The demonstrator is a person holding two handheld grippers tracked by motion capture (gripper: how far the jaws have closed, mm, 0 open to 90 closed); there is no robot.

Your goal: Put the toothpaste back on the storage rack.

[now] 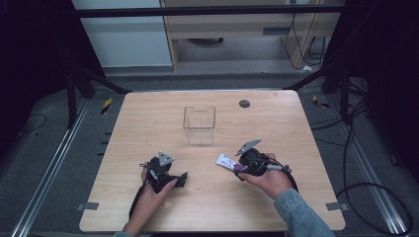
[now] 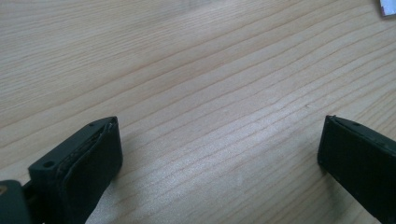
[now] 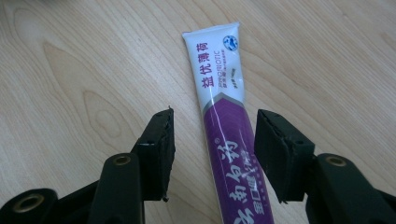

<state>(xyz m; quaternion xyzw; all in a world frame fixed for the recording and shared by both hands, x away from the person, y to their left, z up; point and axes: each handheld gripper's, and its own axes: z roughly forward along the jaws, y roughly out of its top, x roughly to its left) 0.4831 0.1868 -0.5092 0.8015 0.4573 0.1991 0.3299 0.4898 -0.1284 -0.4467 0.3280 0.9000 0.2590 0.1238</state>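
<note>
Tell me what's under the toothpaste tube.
The toothpaste tube lies flat on the bare wooden table, between the open jaws of the right gripper. Whatever lies directly beneath the tube is covered.

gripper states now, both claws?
Left claw: open, empty, over bare table.
Right claw: open, jaws astride the toothpaste tube, not clamped.

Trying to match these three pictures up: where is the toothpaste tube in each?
High view: toothpaste tube right of centre, at the right claw.
Left gripper view: only a corner, top right.
Right gripper view: centre, between the open jaws.
Shared landmark: the wooden table.
</note>
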